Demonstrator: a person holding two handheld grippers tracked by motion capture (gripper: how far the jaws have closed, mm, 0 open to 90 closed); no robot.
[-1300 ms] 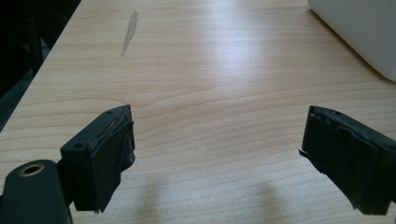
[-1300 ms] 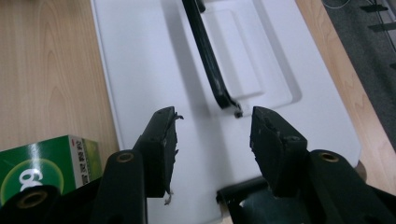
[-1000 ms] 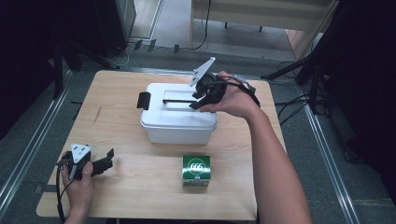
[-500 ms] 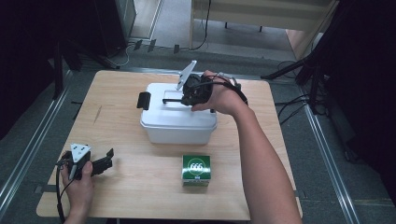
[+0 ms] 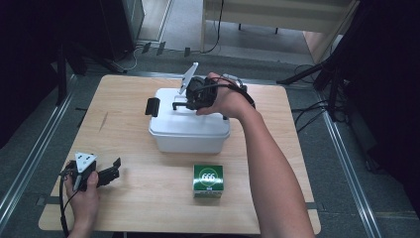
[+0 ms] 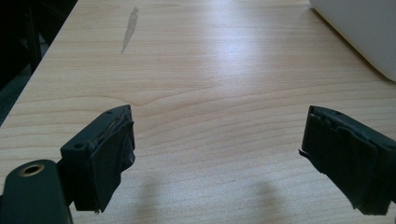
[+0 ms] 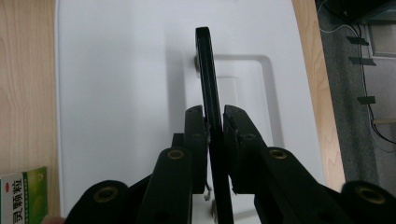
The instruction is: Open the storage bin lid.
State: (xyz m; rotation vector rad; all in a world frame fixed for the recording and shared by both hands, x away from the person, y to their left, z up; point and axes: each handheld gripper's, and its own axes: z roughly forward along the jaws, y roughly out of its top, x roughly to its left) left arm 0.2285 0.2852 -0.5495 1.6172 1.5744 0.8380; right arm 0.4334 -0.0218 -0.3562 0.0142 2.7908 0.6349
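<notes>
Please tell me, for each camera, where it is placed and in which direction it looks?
High view: above the person's side, looking down at the table; both forearms, left gripper.
Left gripper view: looks level between open jaws across the table.
Right gripper view: looks down; right gripper clamps the black handle.
Shared: white box, green carton.

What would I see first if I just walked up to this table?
First the white plastic box in the middle of the wooden table, with the right gripper shut on its black carry handle, which stands raised above the lid. Next, a small green carton sits just in front of the box. At the near left corner the left gripper rests with its jaws open on nothing.
</notes>
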